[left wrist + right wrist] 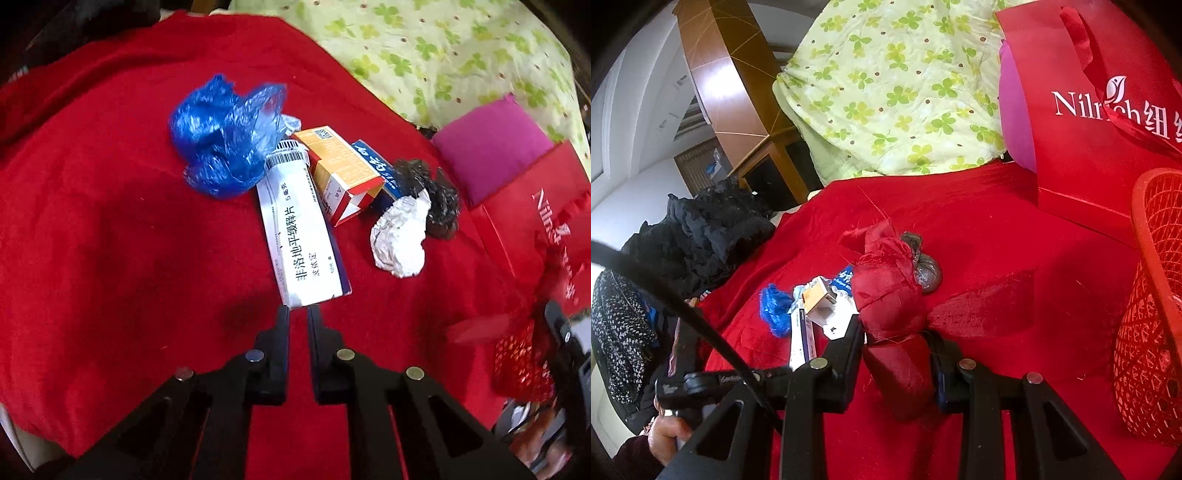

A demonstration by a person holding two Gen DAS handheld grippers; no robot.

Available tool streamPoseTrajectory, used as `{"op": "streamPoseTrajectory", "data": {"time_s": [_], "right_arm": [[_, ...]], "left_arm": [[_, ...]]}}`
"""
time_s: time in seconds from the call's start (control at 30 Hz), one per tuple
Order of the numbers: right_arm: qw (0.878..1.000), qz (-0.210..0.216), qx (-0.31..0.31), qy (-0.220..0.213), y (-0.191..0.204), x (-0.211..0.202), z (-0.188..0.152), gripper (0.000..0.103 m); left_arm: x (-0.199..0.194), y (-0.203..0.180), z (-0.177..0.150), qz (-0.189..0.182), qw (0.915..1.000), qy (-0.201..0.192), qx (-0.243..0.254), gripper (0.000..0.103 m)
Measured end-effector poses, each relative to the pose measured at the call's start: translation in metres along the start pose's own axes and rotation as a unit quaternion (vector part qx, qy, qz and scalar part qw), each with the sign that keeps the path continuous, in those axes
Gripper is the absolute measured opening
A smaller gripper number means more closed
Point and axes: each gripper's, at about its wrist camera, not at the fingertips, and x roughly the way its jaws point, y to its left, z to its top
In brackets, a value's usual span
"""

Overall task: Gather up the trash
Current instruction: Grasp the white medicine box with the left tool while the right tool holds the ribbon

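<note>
Left gripper (pixel 298 312) closed, empty | white box (pixel 295 225) lengthwise toward it | right gripper (pixel 897 332) clamps red cloth (pixel 890 291)

A: What carries everything?

B: A red blanket (pixel 110 221), spread wide and slightly rumpled.

A: What lies on it?

B: In the left wrist view a cluster sits just above centre. A crumpled blue plastic bag (pixel 225 140) lies at eleven o'clock of the cluster. A long white medicine box (pixel 299 229) runs from beside it toward six. An orange and white carton (pixel 340 173) touches that box, with a blue and white packet (pixel 376 166) behind it.

A: And to the right?

B: A crumpled white paper ball (pixel 400 236) at four o'clock, touching a dark wad (pixel 436 188). A red paper bag (pixel 524 221) lies toward three, a magenta cushion (pixel 491 147) at two.

A: Anything else?

B: A red mesh basket (pixel 1152 314) at three in the right wrist view.
</note>
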Motion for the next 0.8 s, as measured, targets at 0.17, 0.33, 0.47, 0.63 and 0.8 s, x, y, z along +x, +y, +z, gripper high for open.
{"op": "streamPoseTrajectory", "data": {"time_s": [0.17, 0.33, 0.47, 0.63, 0.8], "right_arm": [[1.0, 0.001, -0.007, -0.003, 0.003, -0.005, -0.003, 0.033], [1.0, -0.001, -0.007, -0.001, 0.003, -0.004, -0.003, 0.033], [1.0, 0.001, -0.009, 0.001, 0.004, -0.002, -0.002, 0.033], [1.0, 0.002, -0.014, 0.005, 0.005, 0.0, -0.002, 0.033], [1.0, 0.003, -0.017, 0.01, 0.005, 0.004, -0.001, 0.033]], "left_arm": [[-0.006, -0.004, 0.008, -0.004, 0.9999, -0.011, -0.008, 0.012], [0.003, -0.024, 0.028, 0.025, 0.9987, -0.044, -0.007, 0.081], [0.031, -0.026, 0.043, 0.035, 0.9986, -0.034, -0.019, 0.08], [0.056, -0.022, 0.049, 0.057, 0.9975, -0.038, -0.016, 0.08], [0.058, -0.021, 0.045, 0.054, 0.9974, -0.047, -0.004, 0.052]]}}
